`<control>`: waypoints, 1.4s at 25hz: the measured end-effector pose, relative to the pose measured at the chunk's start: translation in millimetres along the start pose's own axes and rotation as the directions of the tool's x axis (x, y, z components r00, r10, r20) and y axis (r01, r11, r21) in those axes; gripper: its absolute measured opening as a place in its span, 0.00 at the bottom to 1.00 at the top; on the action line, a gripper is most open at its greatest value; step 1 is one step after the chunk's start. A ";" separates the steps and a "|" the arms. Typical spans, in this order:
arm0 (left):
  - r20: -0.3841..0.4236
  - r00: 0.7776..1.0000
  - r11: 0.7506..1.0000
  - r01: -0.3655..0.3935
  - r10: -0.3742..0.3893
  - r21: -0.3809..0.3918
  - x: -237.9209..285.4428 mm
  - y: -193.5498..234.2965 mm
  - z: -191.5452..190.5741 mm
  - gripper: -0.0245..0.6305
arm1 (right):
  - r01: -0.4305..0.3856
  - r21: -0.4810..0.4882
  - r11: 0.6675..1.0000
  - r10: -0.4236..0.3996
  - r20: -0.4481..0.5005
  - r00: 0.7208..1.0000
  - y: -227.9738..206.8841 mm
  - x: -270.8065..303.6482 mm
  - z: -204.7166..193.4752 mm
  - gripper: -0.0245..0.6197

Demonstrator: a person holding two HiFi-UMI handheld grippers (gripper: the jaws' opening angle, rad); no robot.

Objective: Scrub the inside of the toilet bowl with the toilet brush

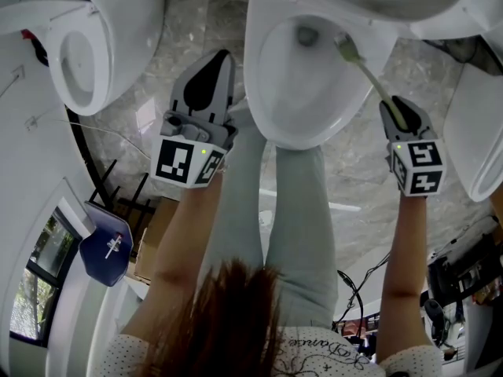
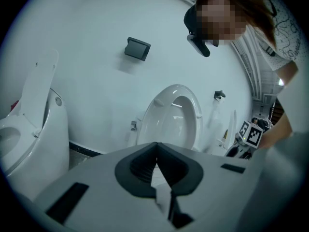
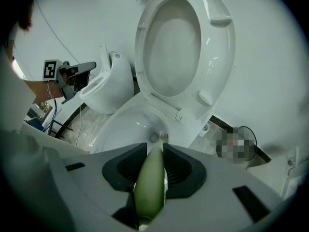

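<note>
Grey stone floor [image 1: 157,85] around toilet bowl [image 1: 263,100], toilet brush [image 1: 368,75] inside

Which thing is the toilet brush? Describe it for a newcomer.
Find the middle toilet bowl, its lid raised. The toilet brush slants into it from the right gripper. Nothing else nearby is pale green and slender.

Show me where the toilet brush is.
Head view, right side: the right gripper holds the toilet brush, its head inside the toilet bowl near the drain.

grey left claw [image 1: 224,58], grey right claw [image 1: 391,108], black-and-white marker cubes [image 1: 187,162], pale trousers [image 1: 299,234]
</note>
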State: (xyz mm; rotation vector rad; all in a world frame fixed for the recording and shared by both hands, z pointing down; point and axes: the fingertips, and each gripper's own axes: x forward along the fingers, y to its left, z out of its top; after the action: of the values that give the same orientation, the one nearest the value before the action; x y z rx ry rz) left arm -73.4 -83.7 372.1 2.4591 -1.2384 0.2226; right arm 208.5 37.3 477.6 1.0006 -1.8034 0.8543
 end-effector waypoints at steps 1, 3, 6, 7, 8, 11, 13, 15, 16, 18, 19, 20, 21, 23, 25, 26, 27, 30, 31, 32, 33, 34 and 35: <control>0.001 1.000 1.000 0.000 0.000 -0.001 0.0 0.7 -0.1 0.04 | 0.001 0.021 1.000 -0.001 0.014 1.000 -1.3 0.1 0.6 0.22; 0.000 1.000 1.000 0.000 0.000 -0.004 -0.1 1.9 -1.6 0.04 | 0.002 0.071 0.998 -0.005 0.043 0.999 -4.4 0.6 1.0 0.22; -0.006 1.000 1.000 0.003 -0.003 0.005 -0.2 2.1 -3.4 0.04 | 0.000 0.145 0.989 -0.012 0.082 0.997 -9.6 0.3 -0.1 0.22; -0.007 1.000 1.000 0.004 -0.004 0.012 -0.3 1.8 -3.4 0.04 | -0.002 0.169 0.986 -0.014 0.095 0.995 -11.4 -0.3 0.2 0.22; -0.007 1.000 1.000 0.006 -0.006 0.016 -0.5 1.6 -3.3 0.04 | -0.005 0.192 0.981 -0.017 0.109 0.994 -13.2 -0.8 0.9 0.22; -0.011 1.000 1.000 0.007 -0.007 0.014 -1.2 2.6 -4.9 0.04 | -0.016 0.248 0.969 -0.021 0.149 0.989 -17.0 -0.4 5.1 0.22; -0.012 1.000 1.000 0.008 -0.008 0.009 -0.9 3.7 -6.0 0.04 | -0.024 0.268 0.963 -0.023 0.170 0.985 -17.4 1.0 9.9 0.22; -0.013 1.000 1.000 0.010 -0.010 0.007 -0.4 3.7 -6.6 0.04 | -0.028 0.273 0.962 -0.025 0.190 0.981 -17.0 1.9 15.6 0.22; -0.013 1.000 1.000 0.012 -0.012 0.007 -0.2 3.4 -6.9 0.04 | -0.030 0.274 0.961 -0.026 0.200 0.979 -16.6 2.3 18.6 0.22; -0.014 1.000 1.000 0.016 -0.015 0.008 0.0 3.1 -7.5 0.04 | -0.038 0.274 0.961 -0.025 0.221 0.975 -14.5 2.9 24.7 0.22; -0.014 1.000 1.000 0.016 -0.016 0.008 -0.1 3.2 -7.6 0.04 | -0.043 0.274 0.961 -0.022 0.230 0.973 -13.0 3.1 27.5 0.22; -0.014 1.000 1.000 0.017 -0.017 0.008 -0.2 3.5 -7.7 0.04 | -0.048 0.274 0.961 -0.019 0.239 0.971 -11.5 3.3 30.3 0.22; -0.015 1.000 1.000 0.017 -0.017 0.008 -0.2 4.0 -7.5 0.04 | -0.052 0.272 0.961 -0.017 0.246 0.969 -10.3 3.4 33.0 0.22; -0.015 1.000 1.000 0.017 -0.017 0.009 0.0 4.9 -6.9 0.04 | -0.057 0.268 0.962 -0.014 0.256 0.967 -8.5 3.2 37.4 0.22; -0.016 1.000 1.000 0.020 -0.020 0.010 -0.1 5.2 -6.3 0.04 | -0.061 0.267 0.962 -0.011 0.262 0.965 -7.0 2.9 39.7 0.22; -0.016 1.000 1.000 0.021 -0.021 0.011 -0.3 5.2 -6.2 0.04 | -0.064 0.266 0.962 -0.009 0.264 0.964 -6.3 2.7 40.0 0.22; -0.016 1.000 1.000 0.022 -0.021 0.011 -0.4 5.2 -6.2 0.04 | -0.067 0.265 0.962 -0.007 0.268 0.963 -5.7 2.4 40.2 0.22; -0.015 1.000 1.000 0.022 -0.022 0.009 -0.7 5.4 -6.5 0.04 | -0.078 0.259 0.963 -0.001 0.289 0.957 -3.4 1.2 43.7 0.22; -0.016 1.000 1.000 0.023 -0.023 0.009 -0.9 5.4 -6.7 0.04 | -0.082 0.254 0.964 0.002 0.297 0.955 -2.0 1.1 46.2 0.22; -0.017 1.000 1.000 0.024 -0.024 0.009 -1.0 5.3 -6.8 0.04 | -0.085 0.248 0.965 0.006 0.304 0.953 -0.5 1.3 49.2 0.22; -0.018 1.000 1.000 0.025 -0.025 0.009 -0.9 5.2 -6.8 0.04 | -0.089 0.240 0.967 0.011 0.310 0.951 1.1 1.7 52.4 0.22; -0.018 0.999 1.000 0.026 -0.026 0.009 -0.7 5.1 -6.8 0.04 | -0.093 0.232 0.968 0.015 0.316 0.949 2.8 2.3 55.5 0.22; -0.019 0.999 1.000 0.027 -0.027 0.009 -0.6 4.9 -6.8 0.04 | -0.096 0.224 0.970 0.020 0.320 0.947 4.6 2.9 58.5 0.22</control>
State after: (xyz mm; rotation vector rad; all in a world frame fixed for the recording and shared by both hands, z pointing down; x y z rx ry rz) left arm -77.5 -83.3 379.5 2.4743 -1.1985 0.2447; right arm 182.5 -11.4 457.5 1.3030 -2.0413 1.0093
